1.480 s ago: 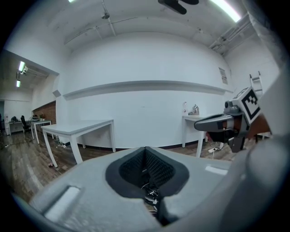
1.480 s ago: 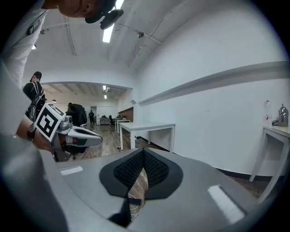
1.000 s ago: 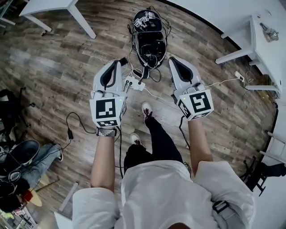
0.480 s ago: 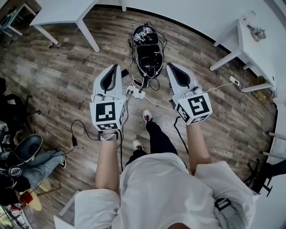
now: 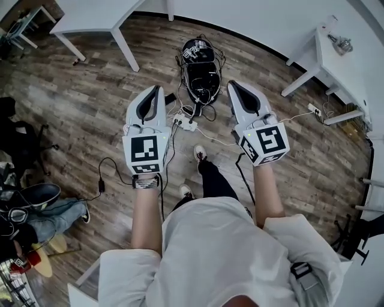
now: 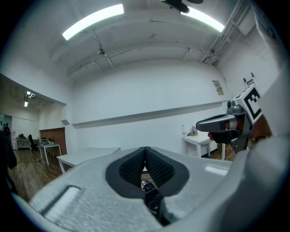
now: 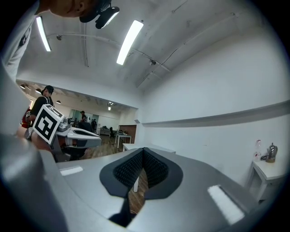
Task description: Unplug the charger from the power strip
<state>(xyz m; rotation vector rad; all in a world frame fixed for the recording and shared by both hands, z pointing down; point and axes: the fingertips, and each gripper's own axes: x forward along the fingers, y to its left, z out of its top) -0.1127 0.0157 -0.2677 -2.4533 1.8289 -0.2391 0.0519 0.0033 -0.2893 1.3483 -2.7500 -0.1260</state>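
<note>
On the wooden floor the white power strip [image 5: 186, 124] lies below and between my two grippers, with a dark plug [image 5: 191, 117] standing in it and cables trailing off. The left gripper [image 5: 157, 89] [image 6: 145, 149] is held level high above the floor, shut, nothing between its pads. The right gripper [image 5: 230, 84] [image 7: 144, 151] is held level beside it, also shut and empty. Each gripper view shows the other gripper off to the side, and mostly white walls and ceiling. Neither gripper touches the strip.
An open black case [image 5: 201, 72] full of cables lies just beyond the strip. White tables stand at the upper left [image 5: 96, 15] and the right [image 5: 336, 54]. A black adapter [image 5: 101, 186] with its cord lies at the left. Bags and shoes [image 5: 27, 204] clutter the left edge.
Both grippers have risen away from the floor, still shut and side by side. The strip and case now look smaller and farther off as the head view lifts.
</note>
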